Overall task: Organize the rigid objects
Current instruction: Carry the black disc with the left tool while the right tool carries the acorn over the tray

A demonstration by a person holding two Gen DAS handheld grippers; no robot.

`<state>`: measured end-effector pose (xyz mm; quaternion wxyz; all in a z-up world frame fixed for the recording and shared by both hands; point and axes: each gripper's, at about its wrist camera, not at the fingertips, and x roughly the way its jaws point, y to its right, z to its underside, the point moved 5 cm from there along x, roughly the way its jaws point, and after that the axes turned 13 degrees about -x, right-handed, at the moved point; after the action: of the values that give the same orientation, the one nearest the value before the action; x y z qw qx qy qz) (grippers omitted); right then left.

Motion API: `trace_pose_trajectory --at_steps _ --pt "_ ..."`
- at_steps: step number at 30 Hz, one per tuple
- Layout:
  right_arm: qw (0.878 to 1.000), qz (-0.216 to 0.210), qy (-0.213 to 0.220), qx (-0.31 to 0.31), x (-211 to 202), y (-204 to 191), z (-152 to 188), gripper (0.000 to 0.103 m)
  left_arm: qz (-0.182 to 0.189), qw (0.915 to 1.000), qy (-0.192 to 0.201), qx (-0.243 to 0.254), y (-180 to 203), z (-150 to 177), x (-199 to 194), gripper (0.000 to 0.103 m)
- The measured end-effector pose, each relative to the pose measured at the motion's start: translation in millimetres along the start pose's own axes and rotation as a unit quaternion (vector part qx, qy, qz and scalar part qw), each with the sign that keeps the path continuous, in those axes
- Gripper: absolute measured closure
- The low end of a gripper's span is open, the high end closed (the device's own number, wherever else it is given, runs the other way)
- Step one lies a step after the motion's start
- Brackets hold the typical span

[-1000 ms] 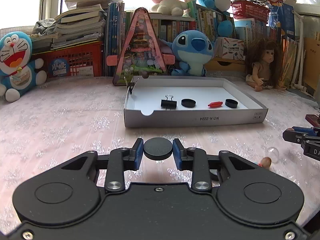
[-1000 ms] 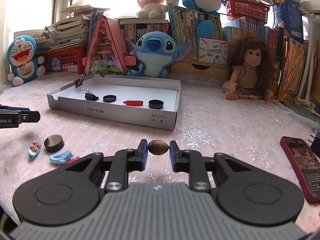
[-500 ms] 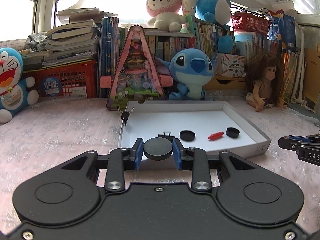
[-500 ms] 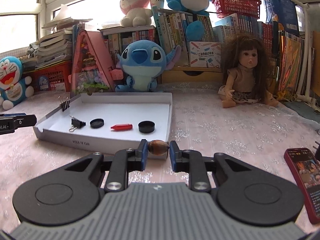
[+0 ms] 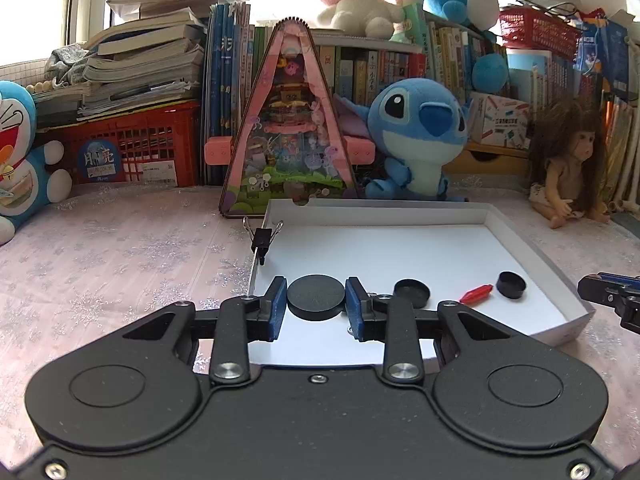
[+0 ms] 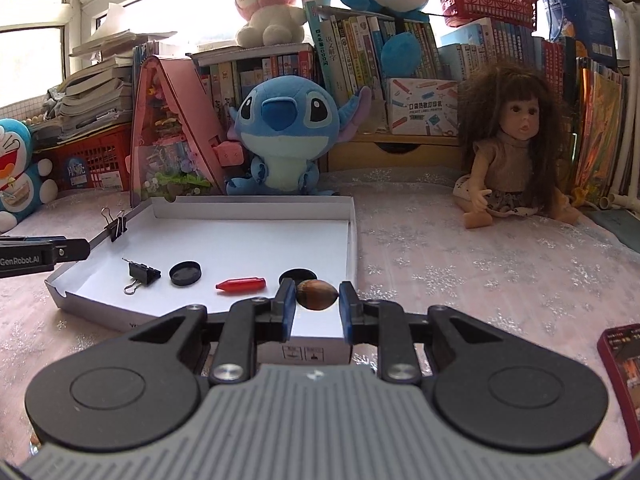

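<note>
Carrying, left wrist view: left gripper point(image 5: 316, 299) clamps a flat black disc point(image 5: 316, 297) by its rim, held level over the white tray point(image 5: 536, 248) — likely poised for a drop beside the black cap point(image 5: 412, 293)
Right wrist view: right gripper point(image 6: 317, 295) pinches a brown oval stone point(image 6: 317, 294) end to end above the tray's near corner — probably to lower it inside
</note>
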<state>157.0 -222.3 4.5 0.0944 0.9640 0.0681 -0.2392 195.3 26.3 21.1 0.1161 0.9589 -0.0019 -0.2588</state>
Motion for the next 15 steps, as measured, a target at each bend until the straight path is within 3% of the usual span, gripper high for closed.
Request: trace_pose_trajectory --at_steps 15 --pt "0.996 -0.035 -0.079 0.033 61 -3 0 0.075 -0.024 0.9988 -0.041 -0.012 0 6 49 0.073"
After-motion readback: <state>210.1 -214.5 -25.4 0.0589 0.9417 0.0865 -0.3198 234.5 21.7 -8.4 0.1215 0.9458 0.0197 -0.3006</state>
